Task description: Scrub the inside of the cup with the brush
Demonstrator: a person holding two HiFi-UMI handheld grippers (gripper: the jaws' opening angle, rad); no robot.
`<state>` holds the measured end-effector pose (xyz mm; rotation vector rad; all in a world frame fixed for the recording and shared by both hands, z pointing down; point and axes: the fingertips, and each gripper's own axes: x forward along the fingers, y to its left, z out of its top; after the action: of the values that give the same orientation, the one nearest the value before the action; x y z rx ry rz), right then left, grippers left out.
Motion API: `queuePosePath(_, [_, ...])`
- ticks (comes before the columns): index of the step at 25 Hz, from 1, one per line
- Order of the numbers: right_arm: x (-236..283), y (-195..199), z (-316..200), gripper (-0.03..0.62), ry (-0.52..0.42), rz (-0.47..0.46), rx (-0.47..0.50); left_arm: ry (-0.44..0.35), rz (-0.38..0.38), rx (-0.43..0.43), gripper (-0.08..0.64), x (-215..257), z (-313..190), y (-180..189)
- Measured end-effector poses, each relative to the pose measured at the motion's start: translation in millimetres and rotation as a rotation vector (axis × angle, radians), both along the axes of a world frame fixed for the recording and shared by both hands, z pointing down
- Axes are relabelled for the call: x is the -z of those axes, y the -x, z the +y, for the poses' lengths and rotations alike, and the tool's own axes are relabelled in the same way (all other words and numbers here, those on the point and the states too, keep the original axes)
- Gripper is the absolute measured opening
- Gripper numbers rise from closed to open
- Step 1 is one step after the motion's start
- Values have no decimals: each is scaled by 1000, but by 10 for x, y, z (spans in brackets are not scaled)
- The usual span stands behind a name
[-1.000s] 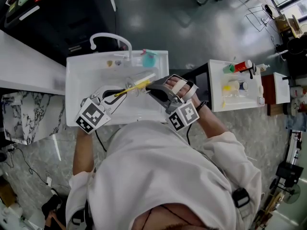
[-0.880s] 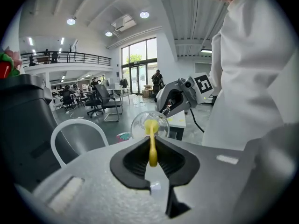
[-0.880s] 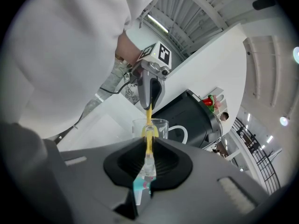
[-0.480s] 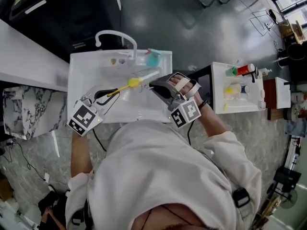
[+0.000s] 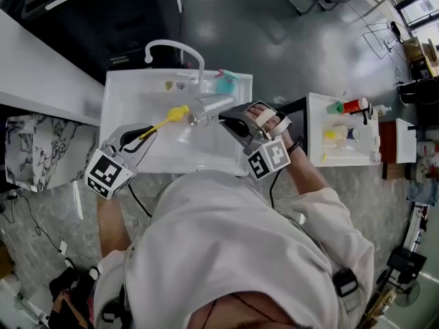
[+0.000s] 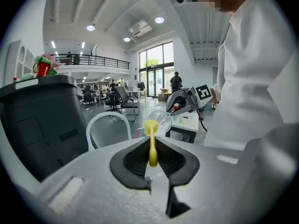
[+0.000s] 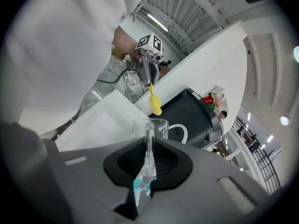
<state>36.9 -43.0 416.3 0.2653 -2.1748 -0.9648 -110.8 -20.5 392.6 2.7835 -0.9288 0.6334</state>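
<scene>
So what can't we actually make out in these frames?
- Inside of the clear glass cup: too small in the head view; the right gripper covers its lower part in the right gripper view.
- Bristles of the yellow brush: too small in the head view, seen end-on in the left gripper view.
- Small items on the back ledge of the white sink: too small to name, head view.

Premises: open-plan office hall with a mock kitchen station.
- Ahead of the left claw (image 6: 152,160): mezzanine railing (image 6: 88,59), tall glazed doors (image 6: 156,69), office chairs (image 6: 125,101), recessed ceiling lights (image 6: 159,20).
- Below the right claw (image 5: 223,118): white sink (image 5: 115,112), arched faucet (image 5: 168,42).
- Right of it: small white tabletop (image 5: 350,149) with bottles (image 5: 353,104).
- All round: polished grey floor (image 5: 274,33).
</scene>
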Motion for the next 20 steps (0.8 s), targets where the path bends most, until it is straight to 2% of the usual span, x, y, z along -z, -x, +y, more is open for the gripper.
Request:
queuePosePath(5, [17,60,-39,25,48,-55,-16,-5,9,46,40,34,14,153])
queuePosePath(20, [-50,135,-289,25,272,-349,-173,-8,12,151,40,60,128,353])
